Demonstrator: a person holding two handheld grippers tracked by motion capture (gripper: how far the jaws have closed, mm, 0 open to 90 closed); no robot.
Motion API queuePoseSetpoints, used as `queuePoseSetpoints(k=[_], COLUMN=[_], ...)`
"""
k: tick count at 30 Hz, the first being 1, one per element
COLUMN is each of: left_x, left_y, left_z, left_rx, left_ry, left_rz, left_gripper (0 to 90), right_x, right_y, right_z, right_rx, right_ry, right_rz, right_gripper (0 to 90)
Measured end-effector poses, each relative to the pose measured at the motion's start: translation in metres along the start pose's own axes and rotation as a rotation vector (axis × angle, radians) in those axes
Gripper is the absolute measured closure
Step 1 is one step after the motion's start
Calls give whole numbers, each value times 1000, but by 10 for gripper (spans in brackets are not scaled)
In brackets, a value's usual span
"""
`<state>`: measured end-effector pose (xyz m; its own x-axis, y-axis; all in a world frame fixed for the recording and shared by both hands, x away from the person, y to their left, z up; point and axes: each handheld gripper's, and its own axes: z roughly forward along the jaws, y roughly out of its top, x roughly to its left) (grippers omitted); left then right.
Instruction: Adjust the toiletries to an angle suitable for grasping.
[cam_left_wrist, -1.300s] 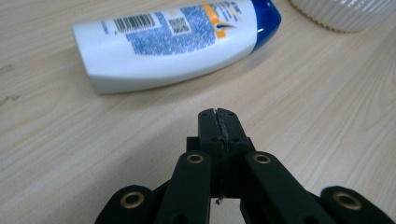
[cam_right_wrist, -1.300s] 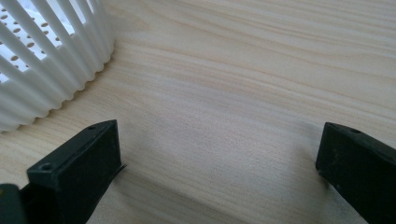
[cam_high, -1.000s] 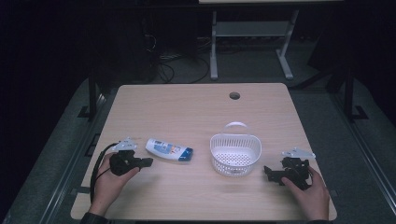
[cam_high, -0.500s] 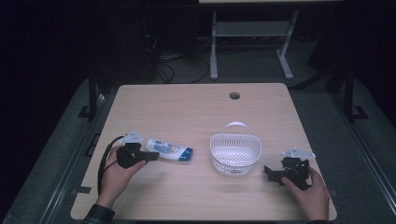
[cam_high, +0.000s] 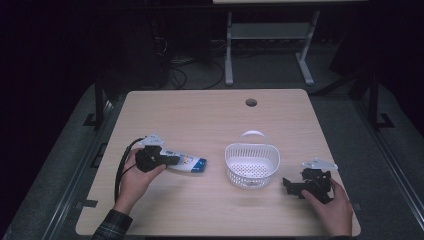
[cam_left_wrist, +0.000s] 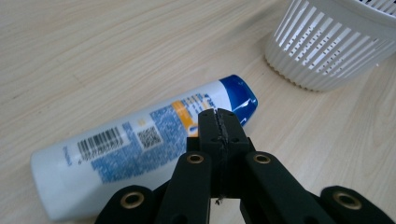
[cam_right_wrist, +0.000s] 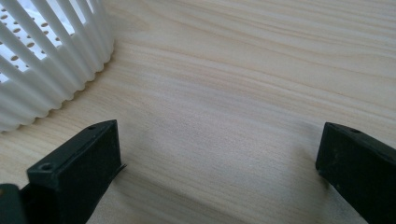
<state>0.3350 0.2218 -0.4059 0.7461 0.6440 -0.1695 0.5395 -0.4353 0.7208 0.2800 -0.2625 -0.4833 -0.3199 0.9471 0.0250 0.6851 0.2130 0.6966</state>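
Observation:
A white tube with a blue cap (cam_high: 190, 163) lies on its side on the wooden table (cam_high: 210, 120), cap pointing right toward a white slatted basket (cam_high: 250, 172). My left gripper (cam_high: 172, 160) is over the tube's left half, and in the left gripper view its jaws (cam_left_wrist: 219, 116) are pressed together with nothing between them, tips above the tube (cam_left_wrist: 116, 154) near the cap. Whether they touch the tube I cannot tell. My right gripper (cam_high: 290, 186) rests on the table right of the basket, open (cam_right_wrist: 219, 154), with bare wood between its jaws.
The basket (cam_left_wrist: 322, 51) has a handle at its far side, and its ribbed wall (cam_right_wrist: 42, 60) is close to the right gripper's left jaw. A round cable hole (cam_high: 251, 102) sits near the table's far edge. A white frame stand (cam_high: 270, 35) is on the floor beyond.
My left hand has carried its shut gripper to the right and a little farther up the table, from beside the tube's white end to over it. The right hand has stayed still.

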Motion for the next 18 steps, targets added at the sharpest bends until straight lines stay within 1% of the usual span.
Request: queuePoseSetpoints(k=[1,6,9,11,13,14,16,17,18], left_x=[0,1,7,12,13,17,19,21,23], left_y=[3,10,17,20,21,23,24,26,26], left_z=[4,10,16,19,20,22,23,25,27], left_rx=[-1,-1,-4,-2,-7,-8,-6,2,0], left_ry=[0,-1,11,16,17,20,23,28,33], left_rz=[1,8,11,11,3,2,1,8,3], left_gripper=[900,900,900,900,900,900,900,900,900], right_x=[0,0,0,0,0,0,0,0,0], right_y=[0,0,0,0,0,0,0,0,0], right_z=[0,0,0,0,0,0,0,0,0], right_rx=[0,0,0,0,0,0,0,0,0], right_ry=[0,0,0,0,0,0,0,0,0], right_rz=[0,0,0,0,0,0,0,0,0], right_gripper=[0,0,0,0,0,0,0,0,0])
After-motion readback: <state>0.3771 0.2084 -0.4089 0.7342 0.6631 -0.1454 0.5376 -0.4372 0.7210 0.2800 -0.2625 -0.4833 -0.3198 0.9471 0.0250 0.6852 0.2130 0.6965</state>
